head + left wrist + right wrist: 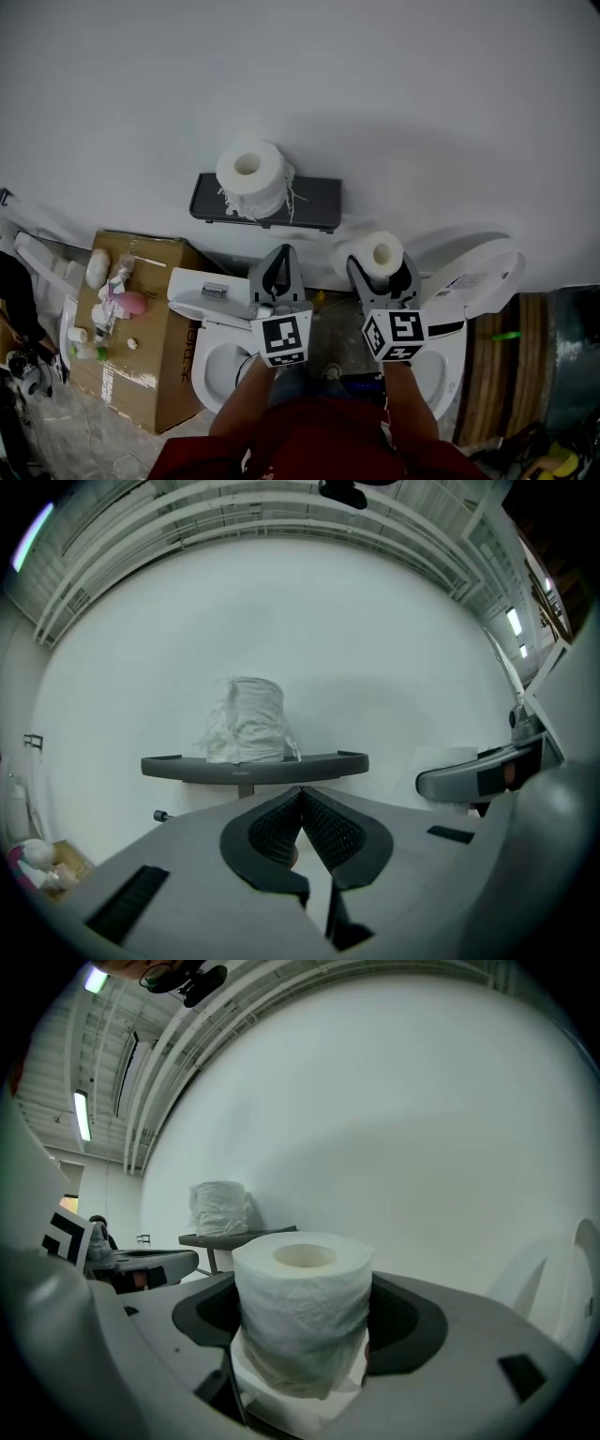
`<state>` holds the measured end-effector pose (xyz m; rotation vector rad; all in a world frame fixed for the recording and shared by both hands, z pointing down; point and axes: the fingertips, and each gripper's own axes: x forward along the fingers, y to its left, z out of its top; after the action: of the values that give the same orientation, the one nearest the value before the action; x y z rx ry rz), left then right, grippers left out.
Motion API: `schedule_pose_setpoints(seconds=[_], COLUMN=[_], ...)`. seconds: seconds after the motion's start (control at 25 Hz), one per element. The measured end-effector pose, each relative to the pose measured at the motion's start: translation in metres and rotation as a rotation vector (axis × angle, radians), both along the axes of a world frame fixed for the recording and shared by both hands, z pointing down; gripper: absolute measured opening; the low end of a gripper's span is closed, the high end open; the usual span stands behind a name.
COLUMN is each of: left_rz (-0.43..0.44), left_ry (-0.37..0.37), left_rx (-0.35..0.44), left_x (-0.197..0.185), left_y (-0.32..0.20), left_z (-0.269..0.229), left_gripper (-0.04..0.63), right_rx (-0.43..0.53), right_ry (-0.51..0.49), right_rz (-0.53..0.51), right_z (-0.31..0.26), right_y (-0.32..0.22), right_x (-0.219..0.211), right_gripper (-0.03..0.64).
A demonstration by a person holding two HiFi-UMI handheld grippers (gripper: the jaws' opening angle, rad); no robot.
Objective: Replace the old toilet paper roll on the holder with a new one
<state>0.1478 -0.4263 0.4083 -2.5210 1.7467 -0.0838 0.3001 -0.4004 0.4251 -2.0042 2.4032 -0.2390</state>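
Your right gripper pinches a plump white new roll, core up. Your left gripper is pressed together, empty. The ragged old roll stands on the far shelf.

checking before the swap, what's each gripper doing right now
left gripper: closed, nothing between its jaws.
right gripper: closed on the new toilet paper roll, held upright.

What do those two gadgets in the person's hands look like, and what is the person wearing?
The left gripper and right gripper are grey, with two tapering jaws lined with dark ribbed pads. Each carries a white cube printed with black square markers. The person wears a red top.
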Motion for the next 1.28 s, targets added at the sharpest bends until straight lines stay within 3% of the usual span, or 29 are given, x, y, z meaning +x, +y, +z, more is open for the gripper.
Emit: schedule_pose_setpoints(seconds=[0.32,0.4,0.6,0.76,0.88,1.08,1.28], left_rz=[0.002,0.001,0.010,0.036,0.077,0.113,0.097], left_ry=[-0.002,0.044,0.339,0.703,0.942,1.155,1.257], left_rx=[-0.023,-0.052,-0.276,-0.473,-0.555,-0.569,-0.565], left_x=[-0.004,-0.005,-0.009,-0.011,-0.007,-0.001,0.004], left_y=[-0.012,-0.015,-0.026,-0.035,-0.042,-0.062,-0.082], left_z=[0.009,0.012,0.033,0.059,0.068,0.068,0.073], left_gripper=[0.015,0.017,0.106,0.213,0.280,0.301,0.300], right_rx=[-0.008,-0.009,-0.008,-0.012,-0.015,-0.016,-0.024], right_ry=[0.016,0.017,0.022,0.030,0.031,0.039,0.045], right_rz=[0.023,0.028,0.043,0.056,0.068,0.089,0.109], right_z=[0.003,0.003,0.002,0.003,0.003,0.004,0.006], right_y=[-0.007,-0.009,-0.010,-0.009,-0.009,-0.007,-0.004], right_x=[0.000,0.003,0.009,0.015,0.020,0.028,0.035], right_gripper=[0.391,0.391,0.390,0.391,0.391,0.391,0.391])
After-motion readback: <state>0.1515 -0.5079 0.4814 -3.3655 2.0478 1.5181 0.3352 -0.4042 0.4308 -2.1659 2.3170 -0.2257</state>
